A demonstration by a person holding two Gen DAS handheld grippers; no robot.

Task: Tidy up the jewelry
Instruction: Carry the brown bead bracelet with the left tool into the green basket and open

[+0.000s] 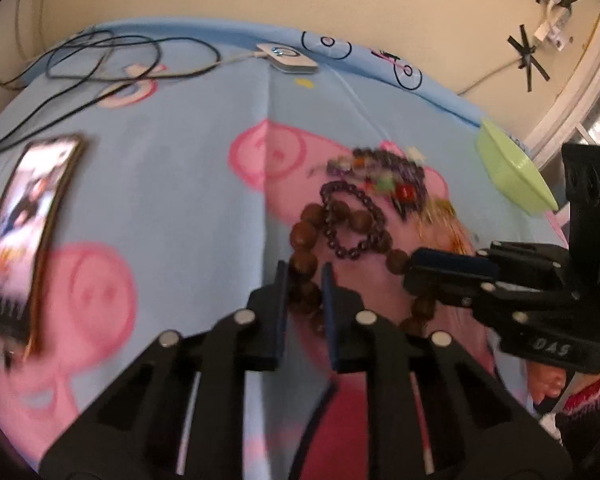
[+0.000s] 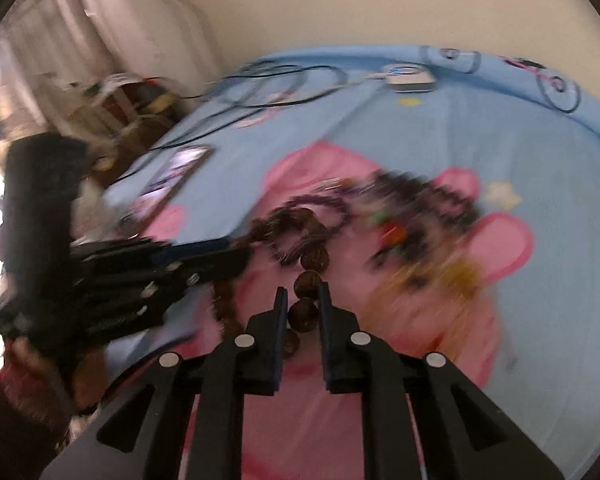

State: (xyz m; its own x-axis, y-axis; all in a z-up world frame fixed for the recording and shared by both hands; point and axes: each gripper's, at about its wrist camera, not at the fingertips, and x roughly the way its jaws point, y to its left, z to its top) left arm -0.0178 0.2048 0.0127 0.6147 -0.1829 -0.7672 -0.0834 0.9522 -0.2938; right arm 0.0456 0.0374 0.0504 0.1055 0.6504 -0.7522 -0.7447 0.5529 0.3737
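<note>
A string of large brown wooden beads (image 1: 305, 236) lies on the blue cartoon sheet, overlapped by a dark purple bead bracelet (image 1: 354, 220). Behind them is a blurred heap of mixed jewelry (image 1: 396, 176). My left gripper (image 1: 305, 276) is shut on the brown beads at the string's left side. My right gripper (image 2: 303, 300) is shut on the same brown bead string (image 2: 305, 312) at its other side; it shows in the left wrist view (image 1: 448, 270) coming in from the right. The left gripper shows in the right wrist view (image 2: 220, 258) coming in from the left.
A phone (image 1: 24, 232) with a lit screen lies at the left. Black cables (image 1: 112, 56) and a white charger (image 1: 288, 58) lie near the far edge by the wall. A light green bowl (image 1: 512, 168) sits at the right edge of the sheet.
</note>
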